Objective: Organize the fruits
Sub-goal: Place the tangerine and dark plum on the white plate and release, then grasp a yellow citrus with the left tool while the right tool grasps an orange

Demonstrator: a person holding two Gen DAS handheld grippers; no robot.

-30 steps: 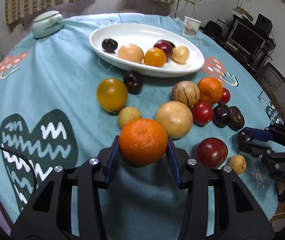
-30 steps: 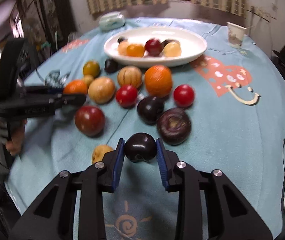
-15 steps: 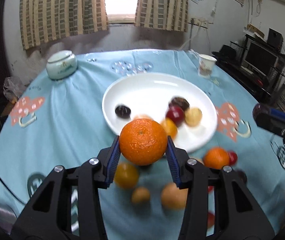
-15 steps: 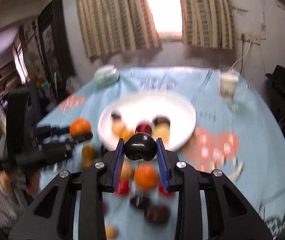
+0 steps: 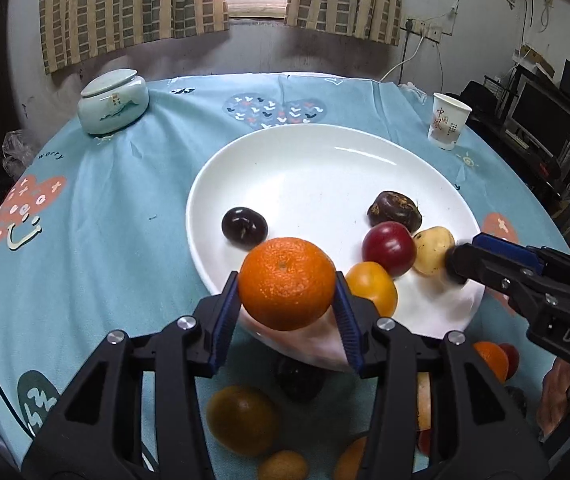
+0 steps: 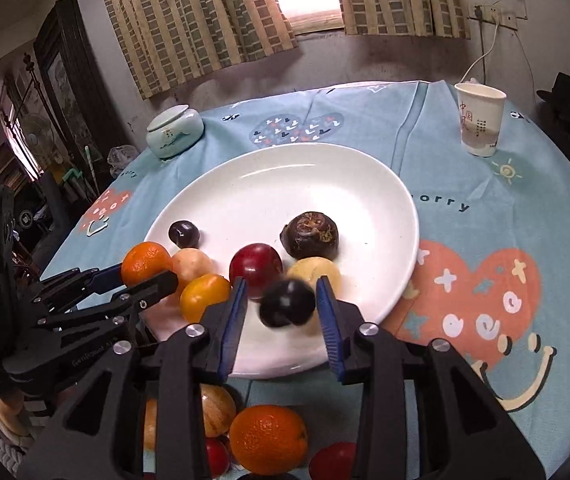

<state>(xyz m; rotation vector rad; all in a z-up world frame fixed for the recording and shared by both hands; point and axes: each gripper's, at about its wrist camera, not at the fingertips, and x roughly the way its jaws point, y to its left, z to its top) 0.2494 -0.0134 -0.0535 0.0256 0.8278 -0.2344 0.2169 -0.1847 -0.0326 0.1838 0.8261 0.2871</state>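
Striped curtains [image 5: 133, 12] frame a bright window behind a round counter [image 5: 117, 208] under a pale blue printed cloth. At about ten o'clock on the counter sits a lidded celadon jar [image 5: 112, 102]; at two o'clock stands a paper cup [image 5: 448, 125].

A white oval plate [image 5: 325, 160] fills the middle. On it, from left to right, lie a small dark plum [image 5: 244, 227], a yellow-orange fruit [image 5: 373, 286], a red plum [image 5: 389, 248], a brown wrinkled fruit [image 5: 395, 210] just behind it, and a pale yellow fruit [image 5: 433, 250].

The left tool [image 5: 287, 306] is clamped on an orange [image 5: 287, 284], both blue pads pressing its sides, and holds it above the plate's near rim at about six o'clock. In the right wrist view a pale peach-coloured fruit [image 6: 191, 264] shows on the plate just behind this orange.

The right tool [image 6: 281, 312] hangs over the plate's near right part, around four o'clock. Its jaws are opening: a blurred dark plum [image 6: 287, 302] sits between the pads, and a gap shows on each side of it.

More fruit lies on the cloth in front of the plate, at six o'clock: an olive-yellow fruit [image 5: 241, 420], a second orange [image 6: 267, 438] and a striped pale fruit [image 6: 215, 410].
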